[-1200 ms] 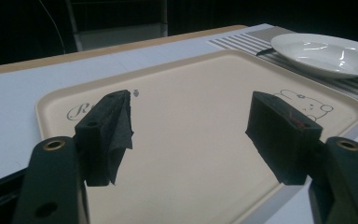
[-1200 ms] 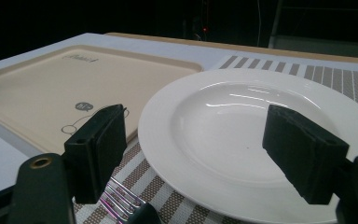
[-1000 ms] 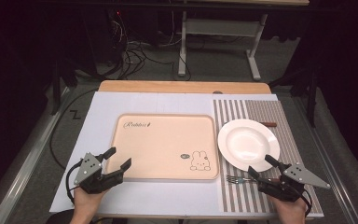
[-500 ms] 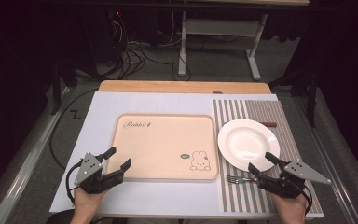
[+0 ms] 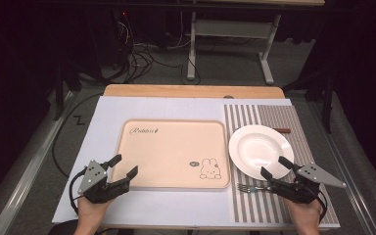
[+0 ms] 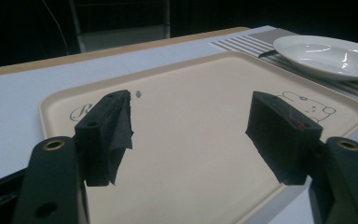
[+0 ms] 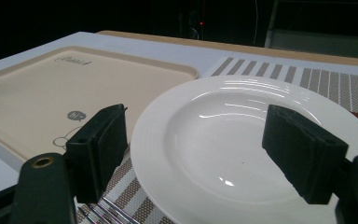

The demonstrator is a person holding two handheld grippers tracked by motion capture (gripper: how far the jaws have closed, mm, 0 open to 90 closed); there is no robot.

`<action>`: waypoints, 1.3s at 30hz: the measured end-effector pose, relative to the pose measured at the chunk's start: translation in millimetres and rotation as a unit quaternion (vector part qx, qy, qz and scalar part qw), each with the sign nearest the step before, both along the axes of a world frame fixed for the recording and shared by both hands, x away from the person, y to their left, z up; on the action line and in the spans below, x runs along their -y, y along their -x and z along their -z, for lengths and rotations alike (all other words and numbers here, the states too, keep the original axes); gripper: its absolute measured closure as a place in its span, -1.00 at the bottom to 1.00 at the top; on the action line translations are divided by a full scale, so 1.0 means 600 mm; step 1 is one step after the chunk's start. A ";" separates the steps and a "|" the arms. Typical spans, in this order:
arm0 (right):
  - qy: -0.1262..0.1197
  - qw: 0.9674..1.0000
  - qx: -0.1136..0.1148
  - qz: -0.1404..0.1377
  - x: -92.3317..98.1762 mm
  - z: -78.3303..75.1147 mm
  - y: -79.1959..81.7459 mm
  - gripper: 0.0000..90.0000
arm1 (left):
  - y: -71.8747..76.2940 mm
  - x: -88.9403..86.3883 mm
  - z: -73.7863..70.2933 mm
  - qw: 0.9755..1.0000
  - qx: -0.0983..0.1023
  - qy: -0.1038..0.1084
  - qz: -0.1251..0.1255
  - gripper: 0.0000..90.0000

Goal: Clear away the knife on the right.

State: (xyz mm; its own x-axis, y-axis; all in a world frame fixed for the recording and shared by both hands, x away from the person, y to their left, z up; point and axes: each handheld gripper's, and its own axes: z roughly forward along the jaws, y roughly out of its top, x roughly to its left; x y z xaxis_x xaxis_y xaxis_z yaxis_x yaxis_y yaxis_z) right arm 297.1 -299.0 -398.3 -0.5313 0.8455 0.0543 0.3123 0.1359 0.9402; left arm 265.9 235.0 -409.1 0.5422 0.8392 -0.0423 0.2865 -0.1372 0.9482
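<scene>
Nothing moved; both grippers' fingers apart; fork (image 5: 251, 187) near right gripper (image 5: 275, 169), tines pointing left

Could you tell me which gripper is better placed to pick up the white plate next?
The right gripper. It sits open at the near rim of the white plate, which lies on the striped mat, and faces it. The left gripper is open at the tray's near left corner, farther away.

The plate (image 5: 260, 151) hides most of a brown utensil (image 5: 281, 130) behind it.
</scene>
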 end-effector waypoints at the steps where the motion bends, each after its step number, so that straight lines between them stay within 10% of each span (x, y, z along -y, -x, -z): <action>1: 0.001 1.000 0.001 0.000 0.000 -0.001 -0.001 -0.48 | 0.000 0.000 0.000 1.000 0.000 0.000 0.000 -0.31; 39: 0.015 1.000 -0.010 -0.002 -0.019 -0.011 -0.039 -0.45 | 0.000 -0.001 0.000 1.000 0.001 -0.002 -0.003 -0.31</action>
